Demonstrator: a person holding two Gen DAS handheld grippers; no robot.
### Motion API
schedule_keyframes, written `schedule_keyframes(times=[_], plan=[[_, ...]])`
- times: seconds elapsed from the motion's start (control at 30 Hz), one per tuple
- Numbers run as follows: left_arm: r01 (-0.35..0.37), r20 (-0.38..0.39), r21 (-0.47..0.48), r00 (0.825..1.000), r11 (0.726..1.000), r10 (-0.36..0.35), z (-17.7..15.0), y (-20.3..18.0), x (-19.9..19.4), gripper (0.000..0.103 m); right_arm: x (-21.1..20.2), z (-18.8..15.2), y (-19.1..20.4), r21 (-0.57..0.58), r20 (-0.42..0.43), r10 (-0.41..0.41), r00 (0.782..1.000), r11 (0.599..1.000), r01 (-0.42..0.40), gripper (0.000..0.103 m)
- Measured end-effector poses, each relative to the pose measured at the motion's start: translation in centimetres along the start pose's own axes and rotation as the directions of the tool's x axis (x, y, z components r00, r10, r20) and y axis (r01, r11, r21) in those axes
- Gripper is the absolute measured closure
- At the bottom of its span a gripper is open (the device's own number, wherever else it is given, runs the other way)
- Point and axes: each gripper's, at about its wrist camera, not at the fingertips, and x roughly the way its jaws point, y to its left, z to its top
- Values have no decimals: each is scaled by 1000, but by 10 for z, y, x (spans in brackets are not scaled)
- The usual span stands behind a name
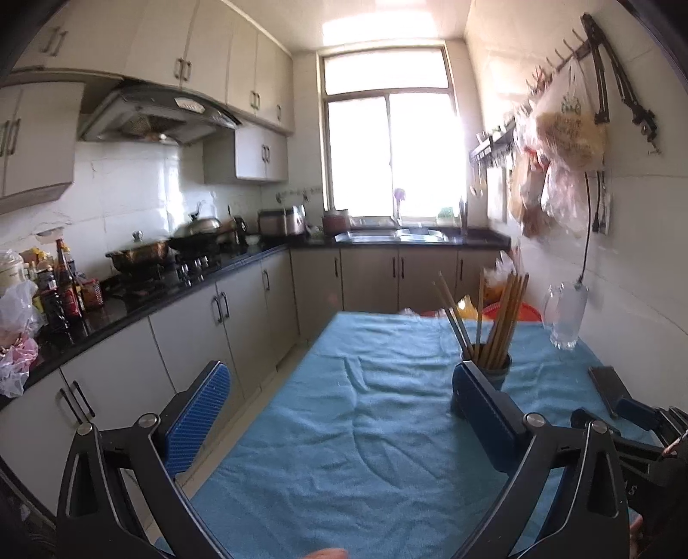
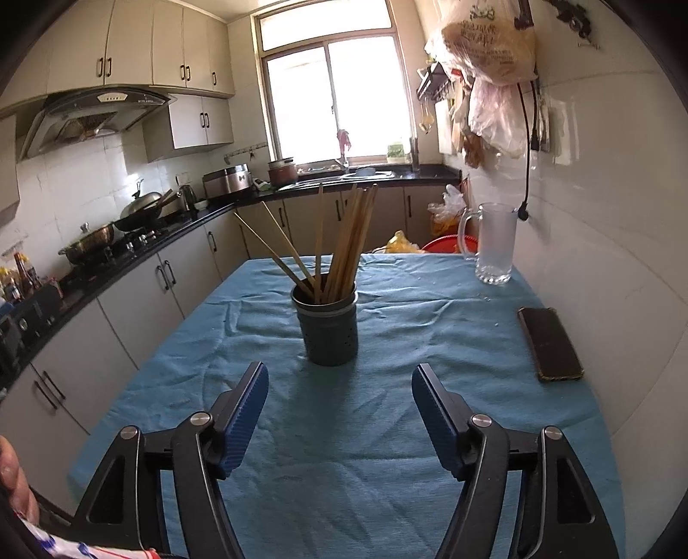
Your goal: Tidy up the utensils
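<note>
In the left wrist view, the left claw's finger (image 1: pixel 486 413) is hiding most of the cup (image 1: pixel 499 372); the phone (image 1: pixel 608 387) is getting cut off by the right claw (image 1: pixel 632 413); the words on the hanging bag (image 2: pixel 490 38) are looking too blurry to read.

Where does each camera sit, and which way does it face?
Left wrist: on the left gripper, open, facing along the table toward the window; the right gripper shows at the right edge.
Right wrist: on the right gripper, open, facing the chopstick holder; a hand shows at the left edge.
Shared: the chopstick holder, glass mug, phone and window.
</note>
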Motion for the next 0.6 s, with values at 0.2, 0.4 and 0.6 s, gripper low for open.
schedule_keyframes(times=[0.2,0.4,0.6], plan=[[60,-104,-3,993,998,-60,-12,-1,12,0,0,-8,7,-41,15,-56,998,998,56,26],[72,-206,12,976,997,-68,-35,-4,30,0,-1,-15,3,-52,43,-104,994,993,107,24],[101,-289,13,953,995,-93,-52,-12,47,0,7,-20,4,-64,31,-112,993,991,114,23]])
